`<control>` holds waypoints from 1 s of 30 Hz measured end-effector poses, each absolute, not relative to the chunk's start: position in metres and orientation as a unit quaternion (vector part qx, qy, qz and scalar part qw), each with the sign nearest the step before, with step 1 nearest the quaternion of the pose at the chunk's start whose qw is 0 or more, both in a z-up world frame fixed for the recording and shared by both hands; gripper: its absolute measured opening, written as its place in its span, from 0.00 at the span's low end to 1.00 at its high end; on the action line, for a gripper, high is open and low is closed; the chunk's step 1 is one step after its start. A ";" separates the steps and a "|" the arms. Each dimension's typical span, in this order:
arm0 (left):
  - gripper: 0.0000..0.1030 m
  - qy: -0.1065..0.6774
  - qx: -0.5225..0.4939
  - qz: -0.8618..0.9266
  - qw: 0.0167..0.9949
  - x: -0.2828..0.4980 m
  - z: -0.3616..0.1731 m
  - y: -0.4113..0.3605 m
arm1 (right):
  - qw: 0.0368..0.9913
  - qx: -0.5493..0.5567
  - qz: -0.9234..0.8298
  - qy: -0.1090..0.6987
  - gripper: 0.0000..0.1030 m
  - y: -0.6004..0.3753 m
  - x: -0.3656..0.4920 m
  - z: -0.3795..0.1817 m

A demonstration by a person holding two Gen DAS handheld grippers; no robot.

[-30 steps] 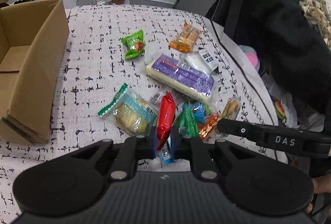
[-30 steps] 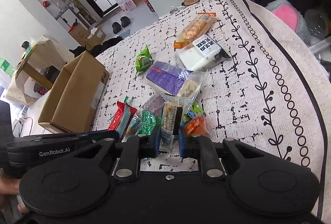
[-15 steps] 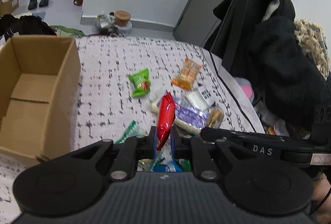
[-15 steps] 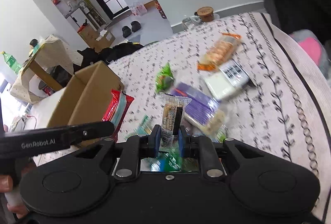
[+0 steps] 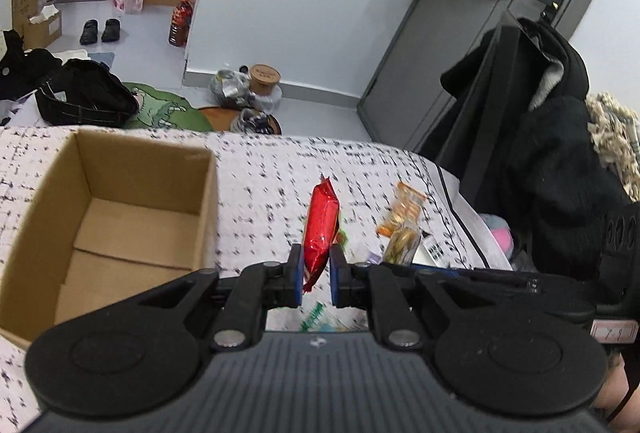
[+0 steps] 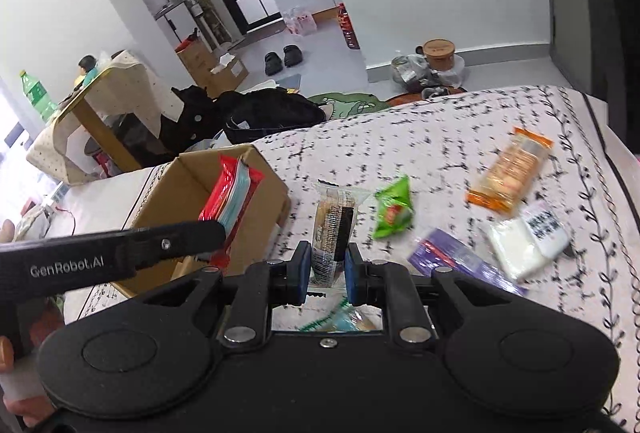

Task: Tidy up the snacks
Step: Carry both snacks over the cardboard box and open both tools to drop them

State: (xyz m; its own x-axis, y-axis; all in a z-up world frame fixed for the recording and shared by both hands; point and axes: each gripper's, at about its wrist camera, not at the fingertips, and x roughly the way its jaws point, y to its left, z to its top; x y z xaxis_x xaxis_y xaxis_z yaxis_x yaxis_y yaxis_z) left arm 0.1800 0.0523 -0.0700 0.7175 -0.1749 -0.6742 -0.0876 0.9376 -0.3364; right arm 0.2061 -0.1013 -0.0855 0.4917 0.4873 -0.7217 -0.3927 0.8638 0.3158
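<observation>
Both grippers have lifted their snacks off the bed toward the cardboard box [image 5: 120, 217]. Left gripper [image 5: 316, 275] jaws clamp the red packet [image 5: 320, 229]; right gripper [image 6: 327, 269] jaws clamp the clear-wrapped bar [image 6: 334, 229]. Risk: slick wrappers slipping, arms colliding over the box.

Open-topped cardboard box [image 5: 120, 201] unobstructed; bare cloth [image 5: 260, 193] lies beside it.

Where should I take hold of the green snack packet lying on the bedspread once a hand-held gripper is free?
Judging by its pose, grip the green snack packet across its narrow waist, coming from above. It lies flat on the patterned bedspread, puffed in the middle, with clear cloth on both long sides for the fingers. The purple packet crowds its lower right, so avoid coming in from there.
</observation>
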 end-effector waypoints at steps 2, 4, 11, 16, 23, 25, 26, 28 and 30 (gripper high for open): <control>0.11 0.371 -0.179 -0.021 0.911 0.180 -0.068 0.061 | 0.863 0.049 0.257 0.432 0.17 -0.093 0.208 -0.083; 0.11 0.368 -0.183 -0.016 0.911 0.181 -0.067 0.069 | 0.864 0.044 0.258 0.430 0.17 -0.084 0.210 -0.081; 0.11 0.366 -0.189 0.011 0.911 0.184 -0.071 0.098 | 0.864 0.035 0.267 0.426 0.17 -0.053 0.225 -0.079; 0.11 0.369 -0.195 0.034 0.908 0.185 -0.074 0.124 | 0.861 0.026 0.281 0.422 0.17 -0.027 0.233 -0.078; 0.11 0.373 -0.202 0.063 0.903 0.190 -0.080 0.153 | 0.853 0.008 0.299 0.428 0.17 0.004 0.240 -0.085; 0.11 0.374 -0.205 0.069 0.902 0.192 -0.083 0.158 | 0.852 0.006 0.301 0.429 0.17 0.010 0.242 -0.086; 0.11 0.375 -0.207 0.073 0.901 0.193 -0.085 0.160 | 0.851 0.006 0.303 0.429 0.17 0.013 0.242 -0.087; 0.11 0.376 -0.210 0.080 0.899 0.196 -0.087 0.167 | 0.849 0.005 0.306 0.431 0.17 0.017 0.244 -0.090; 0.11 0.375 -0.212 0.084 0.898 0.197 -0.089 0.172 | 0.847 0.004 0.308 0.434 0.17 0.022 0.245 -0.092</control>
State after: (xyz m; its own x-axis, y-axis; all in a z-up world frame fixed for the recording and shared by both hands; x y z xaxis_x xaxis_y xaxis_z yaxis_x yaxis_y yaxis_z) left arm 0.1974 0.1724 -0.0889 0.7040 -0.0083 -0.7101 -0.3107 0.8956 -0.3185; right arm 0.2453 0.0216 -0.0916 0.4335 0.5261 -0.7317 -0.5183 0.8097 0.2752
